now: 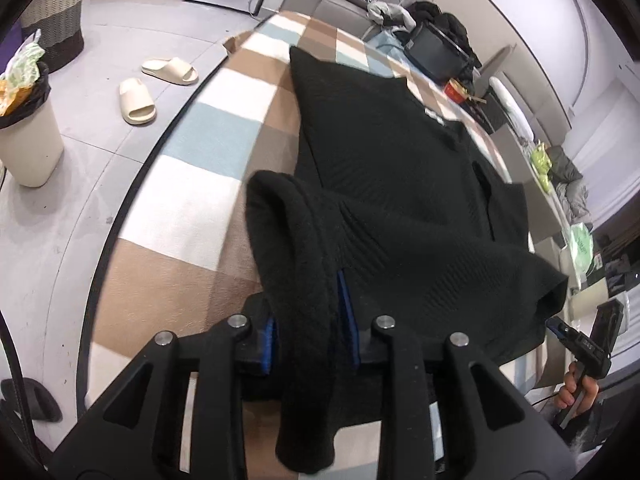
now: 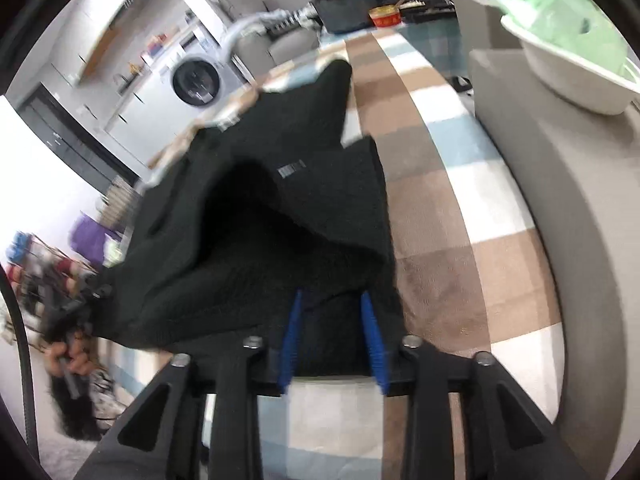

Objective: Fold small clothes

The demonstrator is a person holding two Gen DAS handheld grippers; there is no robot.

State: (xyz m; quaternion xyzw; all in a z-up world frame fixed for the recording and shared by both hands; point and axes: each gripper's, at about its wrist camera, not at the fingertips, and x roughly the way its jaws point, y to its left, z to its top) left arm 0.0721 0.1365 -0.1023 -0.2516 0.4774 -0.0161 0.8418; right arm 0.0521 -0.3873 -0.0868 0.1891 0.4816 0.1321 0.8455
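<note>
A: The black knit garment (image 1: 384, 168) lay stretched along the checked blanket (image 1: 192, 152), didn't it?

B: Its far part did. The near end was lifted off the blanket, held at two corners.

A: By which gripper?

B: Both. The left gripper (image 1: 308, 320) had one corner bunched between its blue-padded fingers (image 1: 343, 292), closed in on the thick fabric, with a fold drooping below them. The right gripper (image 2: 332, 336) had the other corner between its own blue pads (image 2: 370, 328), likewise pinched on cloth.

A: Anything else nearby?

B: In the left wrist view, two cream slippers (image 1: 136, 100) sat on the floor beside the blanket, near a pale bin (image 1: 28, 148) with a black liner. The right wrist view, somewhat blurred, showed a washing machine (image 2: 196, 80) beyond the blanket's far edge.
</note>
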